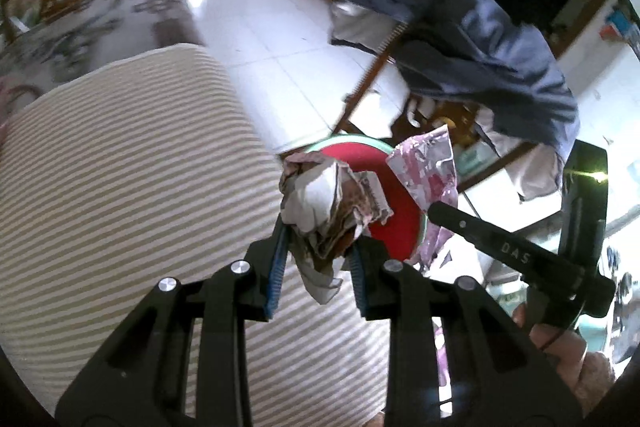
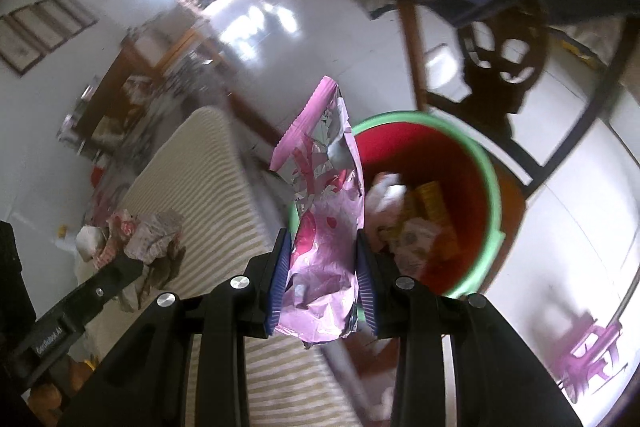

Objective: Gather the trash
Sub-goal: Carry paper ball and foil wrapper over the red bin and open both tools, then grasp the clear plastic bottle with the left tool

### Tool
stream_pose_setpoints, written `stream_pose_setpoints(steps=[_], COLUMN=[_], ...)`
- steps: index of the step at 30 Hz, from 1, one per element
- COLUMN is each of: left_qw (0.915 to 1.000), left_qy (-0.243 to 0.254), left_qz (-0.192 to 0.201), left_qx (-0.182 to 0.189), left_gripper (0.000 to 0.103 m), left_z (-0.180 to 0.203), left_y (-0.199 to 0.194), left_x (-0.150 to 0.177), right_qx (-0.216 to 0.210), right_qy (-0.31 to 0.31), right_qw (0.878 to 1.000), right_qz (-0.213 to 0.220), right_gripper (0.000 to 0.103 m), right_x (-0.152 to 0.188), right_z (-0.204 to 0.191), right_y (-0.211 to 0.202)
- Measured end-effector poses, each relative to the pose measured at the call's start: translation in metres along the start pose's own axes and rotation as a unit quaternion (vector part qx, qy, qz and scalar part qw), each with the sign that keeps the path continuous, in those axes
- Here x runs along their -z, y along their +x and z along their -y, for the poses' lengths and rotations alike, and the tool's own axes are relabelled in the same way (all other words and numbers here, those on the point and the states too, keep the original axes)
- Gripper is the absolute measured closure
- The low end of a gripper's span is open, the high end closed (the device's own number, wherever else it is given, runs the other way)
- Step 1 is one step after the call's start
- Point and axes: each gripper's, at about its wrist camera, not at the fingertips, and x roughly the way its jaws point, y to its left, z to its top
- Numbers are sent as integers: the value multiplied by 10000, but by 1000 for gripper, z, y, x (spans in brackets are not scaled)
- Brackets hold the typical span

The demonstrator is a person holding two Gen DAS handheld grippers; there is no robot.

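In the left wrist view, a crumpled wad of paper (image 1: 332,211) is clamped between the blue pads of the left gripper (image 1: 320,259), above the edge of a striped mattress (image 1: 132,163). Just beyond it, a red bucket with a green rim (image 1: 400,211) is seen.

In the right wrist view, a pink foil wrapper (image 2: 324,227) is pinched upright by the right gripper (image 2: 323,283), beside the bucket's rim. Trash is seen lying inside the bucket.

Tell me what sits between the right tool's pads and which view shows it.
A pink foil wrapper sits clamped between the right tool's pads, sticking up beside the red bin. The right wrist view shows it.
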Motion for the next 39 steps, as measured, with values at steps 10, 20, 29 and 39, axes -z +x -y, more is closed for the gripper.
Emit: stream_pose_setpoints(steps=[10, 20, 29, 39], left_qw=[9989, 9993, 9946, 9516], left_qy=[345, 183, 342, -78], left_qz=[-299, -283, 94, 23], left_qx=[124, 162, -980, -3071], left_gripper=[76, 33, 26, 26], left_z=[44, 51, -12, -208], left_y=[41, 55, 27, -61], left_x=[-15, -24, -24, -3], right_qx=[119, -22, -164, -533], right_qy=[362, 668, 605, -45], right_qw=[9992, 9977, 9980, 9971], right_qz=[108, 128, -58, -538], right_gripper=[71, 37, 37, 36], right_x=[-15, -25, -29, -13], right_z=[48, 69, 55, -26], right_y=[-8, -4, 10, 45])
